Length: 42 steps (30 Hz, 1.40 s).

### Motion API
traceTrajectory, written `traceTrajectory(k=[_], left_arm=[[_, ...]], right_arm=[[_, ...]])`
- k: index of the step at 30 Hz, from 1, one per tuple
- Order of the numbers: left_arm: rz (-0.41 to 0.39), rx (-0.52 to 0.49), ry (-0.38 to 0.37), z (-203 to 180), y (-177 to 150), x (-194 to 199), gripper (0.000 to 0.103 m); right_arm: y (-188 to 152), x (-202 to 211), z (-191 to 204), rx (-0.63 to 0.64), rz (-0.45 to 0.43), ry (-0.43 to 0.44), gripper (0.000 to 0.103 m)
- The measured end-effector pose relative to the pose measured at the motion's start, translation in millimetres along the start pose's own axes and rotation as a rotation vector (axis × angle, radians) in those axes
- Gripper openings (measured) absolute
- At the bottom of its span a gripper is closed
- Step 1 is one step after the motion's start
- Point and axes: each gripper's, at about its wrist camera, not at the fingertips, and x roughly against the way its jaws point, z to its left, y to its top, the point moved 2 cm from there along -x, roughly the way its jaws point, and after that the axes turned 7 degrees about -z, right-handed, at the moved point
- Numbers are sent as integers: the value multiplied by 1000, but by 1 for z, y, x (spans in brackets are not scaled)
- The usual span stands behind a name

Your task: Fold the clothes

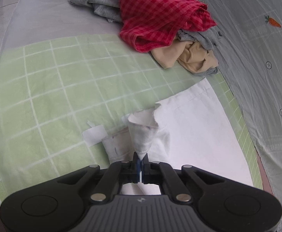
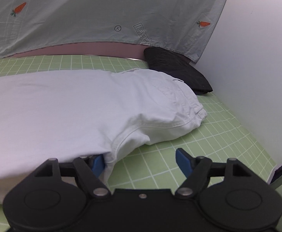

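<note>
- Two wrist views showed one white garment (image 1: pixel 195 127) spread on a green grid-patterned sheet (image 1: pixel 50 89).
- In the left wrist view, the left gripper (image 1: pixel 140 163) was clamped tight on a pinched-up fold of the white garment, which rose in a cone from the jaws toward 12 o'clock.
- The rest of that garment lay flat toward 2 o'clock.
- A heap of unfolded clothes sat at 12 to 1 o'clock: a red checked garment (image 1: pixel 160 13) on top of grey pieces (image 1: pixel 100 5), with a beige one (image 1: pixel 195 58) at its near end.
- In the right wrist view, the right gripper (image 2: pixel 142 164) stood wide, gripping nothing.
- Its left blue pad touched the garment's (image 2: pixel 73 106) hem at 9 o'clock; the right pad hung over bare sheet.
- A folded black garment (image 2: pixel 175 69) lay at 1 o'clock, just beyond the white one, below a grey carrot-print cloth (image 2: pixel 102 9).
</note>
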Motion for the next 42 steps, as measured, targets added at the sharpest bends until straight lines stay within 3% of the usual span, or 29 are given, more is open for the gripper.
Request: traceTrajectory(k=[3,5,10,13,15,18,20,21,25,31,33,36,42], left_arm=[[8,12,18,9,-5,2,2],[19,-7,45,15,-11,-1,3],[10,-93,59,7,-15,5,8],[12,-121,80,3,-15,7,32],[-7,-145,117,0,-15,9,55],[-35,-177,157,-2,-15,11,70],[-35,-194,160,-4,-14,7,74],[-32,-205,160,-4,-14,4,74],[-32,-238,150,-7,-15,-2,72],[-45,-278,148,-16,-19,-8,42],[-53,-285,165,-18,-19,-9,23],[-49,-272,138,-19,-18,-9,10],[-72,-372,81,-44,-22,5,8]], right_arm=[[-25,-4,5,37,66,-5,75],[-37,-12,4,-8,132,8,75],[-36,-15,6,-13,181,34,75],[-29,-7,5,-57,191,79,77],[-25,1,7,-96,185,114,79],[-17,14,15,-101,145,133,86],[-12,17,20,-100,125,146,92],[-9,18,21,-100,118,152,97],[-5,17,24,-97,115,155,101],[0,20,18,-101,96,112,103],[0,21,14,-110,101,97,103],[-1,23,7,-129,110,86,103],[-3,28,-6,-140,111,72,103]])
